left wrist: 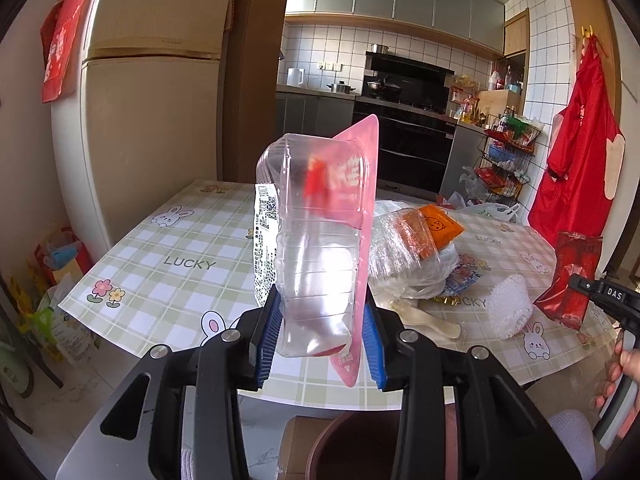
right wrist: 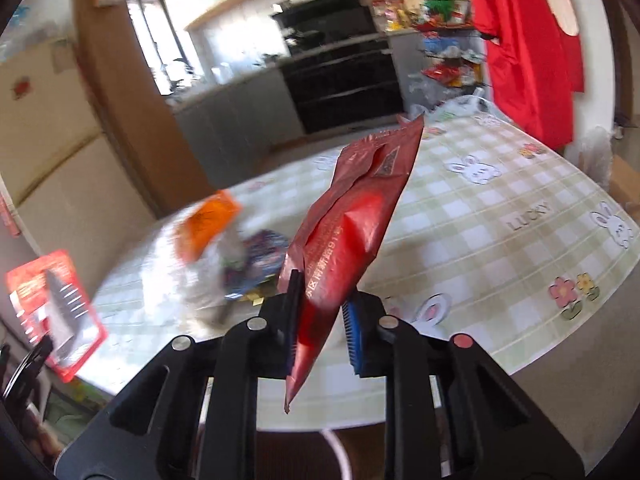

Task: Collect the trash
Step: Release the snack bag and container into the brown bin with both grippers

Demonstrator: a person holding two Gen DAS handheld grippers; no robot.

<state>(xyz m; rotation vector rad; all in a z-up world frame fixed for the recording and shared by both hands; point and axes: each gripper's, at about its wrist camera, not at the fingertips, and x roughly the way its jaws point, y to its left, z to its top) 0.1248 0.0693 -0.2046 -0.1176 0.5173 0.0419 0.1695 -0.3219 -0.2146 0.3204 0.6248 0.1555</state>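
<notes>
My left gripper [left wrist: 322, 340] is shut on a clear plastic blister pack with a pink backing card [left wrist: 320, 240] and holds it upright above the near table edge. My right gripper [right wrist: 326, 320] is shut on a red foil snack bag [right wrist: 352, 224], also held above the table edge; the bag [left wrist: 568, 280] and right gripper [left wrist: 600, 294] show at the right of the left wrist view. The blister pack shows blurred at the left of the right wrist view [right wrist: 56, 312]. More trash lies on the table: a heap of clear bags with an orange packet [left wrist: 416, 252], a white foam net [left wrist: 510, 306], a plastic spoon [left wrist: 432, 320].
The table [left wrist: 168, 272] has a green checked cloth with rabbits. A brown round bin rim [left wrist: 352, 448] sits below my left gripper, next to a cardboard box. A fridge [left wrist: 148, 128] stands at left, a red apron [left wrist: 580, 152] hangs at right, with the kitchen beyond.
</notes>
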